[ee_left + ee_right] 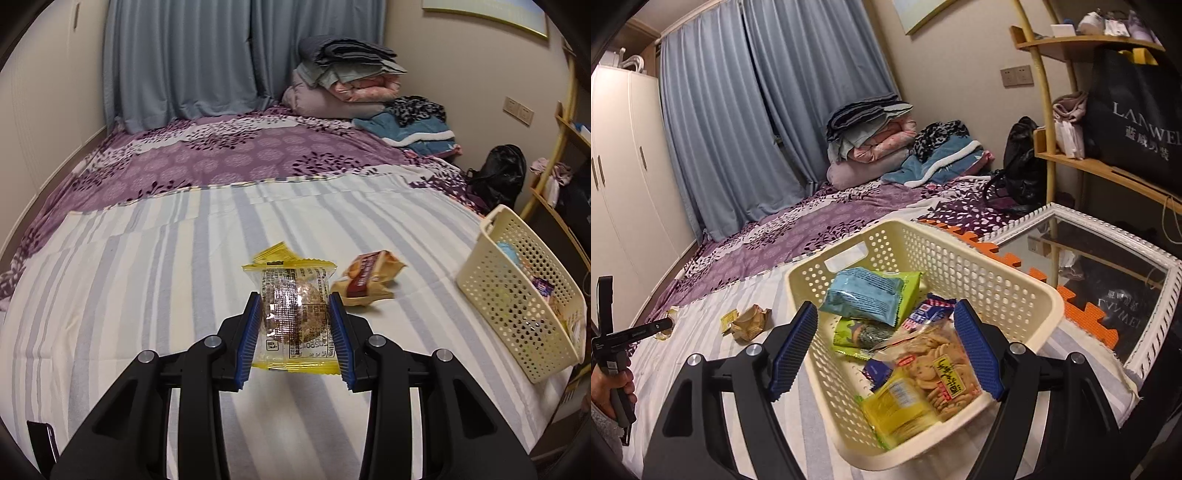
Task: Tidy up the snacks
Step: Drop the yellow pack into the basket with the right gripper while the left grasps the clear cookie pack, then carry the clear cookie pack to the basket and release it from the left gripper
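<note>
- Two grippers are in play, and at the far left our left gripper (pixel 295 325) has its jaws drawn narrow on a yellow-edged clear packet (pixel 293 314) with a round brown cake inside; the packet's long axis runs forward along the fingers, its near seal hanging between the blue pads
- Just right of it and a little farther off, a brown wrapped snack (pixel 369 277) lies loose on the striped bed cover (pixel 147 288), with a small yellow sachet (pixel 275 253) behind the held packet
- Farther right again, well apart from the held packet, stands the cream basket (pixel 517 295) near the bed's right edge; we judge the coming move turns on this, a carry rightward across the bed to drop the packet over the rim
- From the right wrist view the basket (pixel 997 280) sits directly under our right gripper (pixel 886 347), whose jaws are spread wide and hold nothing, one finger outside the left wall and one over the inside
- In it already lie a blue packet (pixel 864 295), a green one (pixel 849 332), a bag of small biscuits (pixel 934 362) and a yellow packet (pixel 897 406)
- The right gripper is nearer the basket, yet the left one carries the snack
</note>
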